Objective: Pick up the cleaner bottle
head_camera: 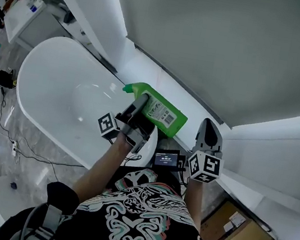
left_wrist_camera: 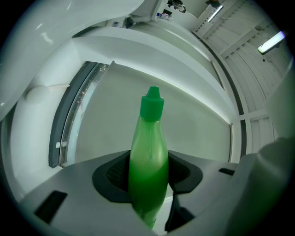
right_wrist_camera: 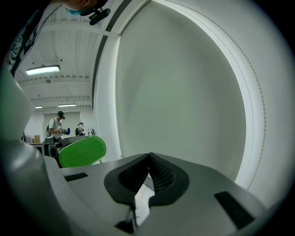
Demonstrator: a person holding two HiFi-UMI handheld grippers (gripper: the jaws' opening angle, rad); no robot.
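My left gripper [head_camera: 138, 109] is clamped on the bottle [head_camera: 161, 113], whose cap points to 10 o'clock above the tub [head_camera: 29, 91]. The right gripper [head_camera: 210, 126], at the bottle's 4 o'clock, is closed on nothing. My worry is that the pads pinch a smooth, curved body. A wrist roll could let it pivot, slip and drop into the tub.

Likely lab mock bathroom: white bathtub [head_camera: 51, 66], floor cables [head_camera: 46, 160], ceiling strip lights [right_wrist_camera: 43, 70].
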